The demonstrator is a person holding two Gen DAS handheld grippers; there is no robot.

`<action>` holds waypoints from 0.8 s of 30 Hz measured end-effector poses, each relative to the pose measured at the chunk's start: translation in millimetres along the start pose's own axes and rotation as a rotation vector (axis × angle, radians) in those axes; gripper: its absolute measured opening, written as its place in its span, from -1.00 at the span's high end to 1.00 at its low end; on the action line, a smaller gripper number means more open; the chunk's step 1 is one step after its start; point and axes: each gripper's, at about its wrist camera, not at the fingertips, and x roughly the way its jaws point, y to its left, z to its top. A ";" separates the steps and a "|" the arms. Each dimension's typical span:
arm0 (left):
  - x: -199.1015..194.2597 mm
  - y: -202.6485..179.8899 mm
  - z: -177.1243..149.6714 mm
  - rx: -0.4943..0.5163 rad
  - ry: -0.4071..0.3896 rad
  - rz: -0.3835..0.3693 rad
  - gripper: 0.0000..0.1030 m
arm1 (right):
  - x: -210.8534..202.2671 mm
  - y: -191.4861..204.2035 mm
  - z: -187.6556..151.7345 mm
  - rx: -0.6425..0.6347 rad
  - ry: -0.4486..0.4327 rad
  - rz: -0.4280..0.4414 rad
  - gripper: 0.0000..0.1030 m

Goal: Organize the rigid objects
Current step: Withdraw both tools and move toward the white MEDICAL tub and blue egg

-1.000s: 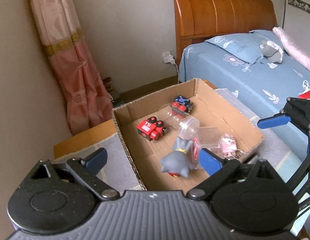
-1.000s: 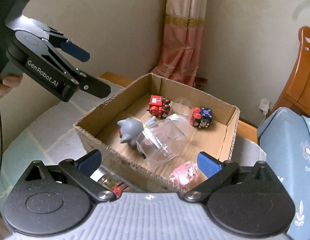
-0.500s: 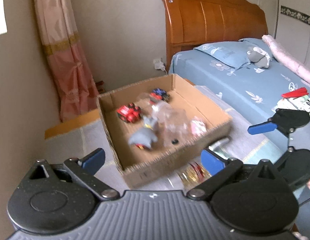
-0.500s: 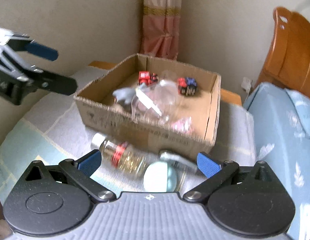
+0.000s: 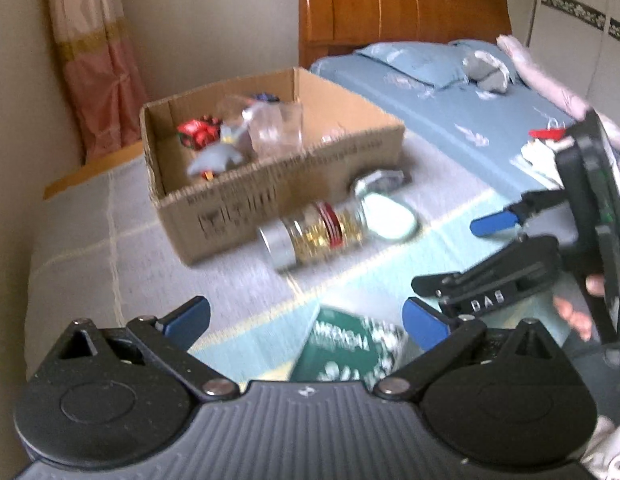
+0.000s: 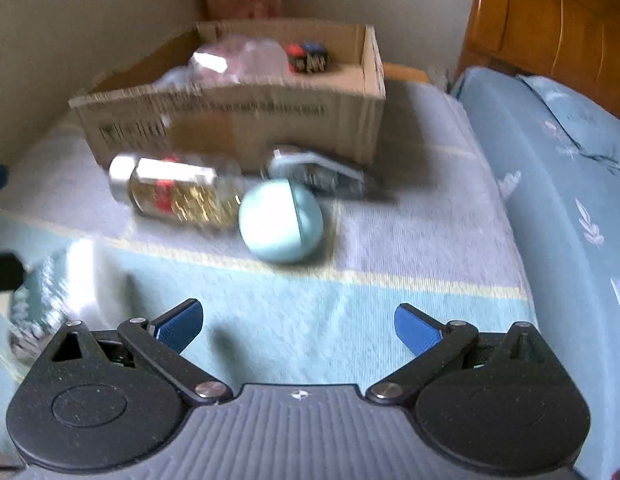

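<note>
Left gripper [image 5: 305, 320] and right gripper [image 6: 295, 326], jaws wide apart, nothing between them. Brown cardboard box [image 6: 237, 120] on striped blanket [image 6: 310, 320] holds 2 toy vehicles, a grey figure and clear cups. Beside its front wall lie a gold-filled glass jar [image 6: 177, 192], touching a pale-blue round container [image 6: 281, 224].

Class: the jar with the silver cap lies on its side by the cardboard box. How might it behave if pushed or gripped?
The jar lies on its side and looks round, so it would probably roll. Its clear wall looks smooth, perhaps slippery and breakable. It touches the pale blue ball, which may shift.
</note>
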 end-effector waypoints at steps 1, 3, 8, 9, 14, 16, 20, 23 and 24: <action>0.8 -2.1 -4.1 0.006 0.010 0.000 -0.98 | -0.5 1.3 -1.8 -0.014 -0.010 -0.005 -1.00; -0.5 -7.2 -11.0 0.019 0.015 0.009 -0.98 | -1.1 0.3 -4.5 -0.013 -0.019 0.002 -1.00; -0.9 -14.6 -27.3 0.039 0.029 -0.038 -0.98 | -2.9 1.3 -13.7 -0.018 -0.062 0.002 -1.00; 0.9 -14.9 -30.5 0.036 0.035 -0.042 -0.98 | -3.8 0.6 -16.0 -0.019 -0.070 0.003 -1.00; 14.1 -7.6 -39.3 0.020 0.075 0.012 -0.98 | -5.6 -1.4 -19.2 -0.022 -0.083 0.007 -1.00; 15.8 -1.2 -41.3 -0.002 0.079 0.013 -0.98 | -6.1 -1.3 -20.8 -0.024 -0.088 0.008 -1.00; 15.3 15.8 -40.6 -0.041 0.058 0.055 -0.98 | -5.8 -1.5 -22.6 -0.015 -0.100 0.003 -1.00; 15.3 26.5 -40.0 -0.041 0.035 0.153 -0.98 | -5.7 -1.7 -23.0 -0.008 -0.103 -0.001 -1.00; 17.1 30.0 -39.5 -0.046 0.034 0.193 -0.98 | -5.7 -1.3 -23.3 -0.005 -0.105 -0.004 -1.00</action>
